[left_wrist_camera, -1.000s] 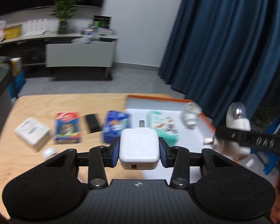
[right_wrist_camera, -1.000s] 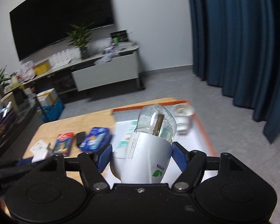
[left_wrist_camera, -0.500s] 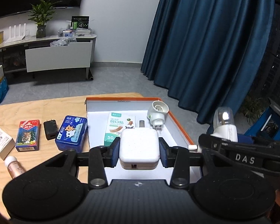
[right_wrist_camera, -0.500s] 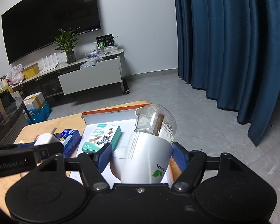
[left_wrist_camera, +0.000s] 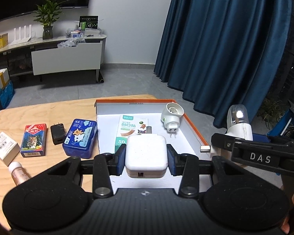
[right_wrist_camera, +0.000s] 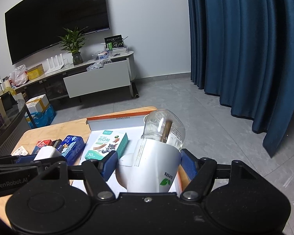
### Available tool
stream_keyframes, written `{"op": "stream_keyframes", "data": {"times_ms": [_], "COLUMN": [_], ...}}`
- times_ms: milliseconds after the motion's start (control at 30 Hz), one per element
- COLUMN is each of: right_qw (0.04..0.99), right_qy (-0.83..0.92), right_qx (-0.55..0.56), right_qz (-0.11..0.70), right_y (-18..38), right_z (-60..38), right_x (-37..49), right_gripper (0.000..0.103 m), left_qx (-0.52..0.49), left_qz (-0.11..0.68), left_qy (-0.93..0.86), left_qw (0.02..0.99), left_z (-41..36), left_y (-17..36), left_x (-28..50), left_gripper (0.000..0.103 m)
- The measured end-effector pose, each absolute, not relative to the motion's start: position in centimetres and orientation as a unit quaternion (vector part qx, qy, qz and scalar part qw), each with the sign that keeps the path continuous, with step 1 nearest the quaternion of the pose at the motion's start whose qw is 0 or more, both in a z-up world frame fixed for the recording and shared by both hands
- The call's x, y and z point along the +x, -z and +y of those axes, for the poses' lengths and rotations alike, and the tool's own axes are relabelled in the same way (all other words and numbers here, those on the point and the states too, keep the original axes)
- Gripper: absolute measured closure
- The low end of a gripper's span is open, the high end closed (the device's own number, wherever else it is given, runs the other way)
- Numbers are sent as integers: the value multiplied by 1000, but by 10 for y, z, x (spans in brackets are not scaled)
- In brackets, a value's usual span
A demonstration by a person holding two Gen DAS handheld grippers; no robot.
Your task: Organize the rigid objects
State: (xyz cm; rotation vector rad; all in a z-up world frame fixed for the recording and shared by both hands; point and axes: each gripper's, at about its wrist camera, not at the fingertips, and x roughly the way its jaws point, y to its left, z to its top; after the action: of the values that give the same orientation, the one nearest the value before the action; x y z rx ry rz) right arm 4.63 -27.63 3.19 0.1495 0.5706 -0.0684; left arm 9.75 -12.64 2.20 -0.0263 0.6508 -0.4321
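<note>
Over wooden table (left_wrist_camera: 39,105)'s tray (left_wrist_camera: 194,132), left tongs (left_wrist_camera: 146,157) clamping white charger (left_wrist_camera: 146,151), right tongs (right_wrist_camera: 147,165) clamping vaporizer (right_wrist_camera: 152,168).

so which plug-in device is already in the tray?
The white round-headed plug-in lying by the tray right wall, prongs out. The square adapter and bottle unit are in tools.

Dark blue curtains (right_wrist_camera: 245,49) hang right; a wall television (right_wrist_camera: 56,21), potted plant (right_wrist_camera: 74,43) and low white cabinet (right_wrist_camera: 97,80) stand behind.
</note>
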Motion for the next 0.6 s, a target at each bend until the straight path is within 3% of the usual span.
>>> {"op": "stream_keyframes", "data": {"times_ms": [600], "right_qw": [959], "right_qy": [30], "right_qx": [55], "right_qz": [277], "right_y": [-40], "right_z": [-261], "right_x": [47], "right_gripper": [19], "left_qx": [-30], "left_qz": [317], "left_qy": [200], "left_qw": [926], "left_z": [-119], "left_y": [-23], "left_x": [96], "left_gripper": [61]}}
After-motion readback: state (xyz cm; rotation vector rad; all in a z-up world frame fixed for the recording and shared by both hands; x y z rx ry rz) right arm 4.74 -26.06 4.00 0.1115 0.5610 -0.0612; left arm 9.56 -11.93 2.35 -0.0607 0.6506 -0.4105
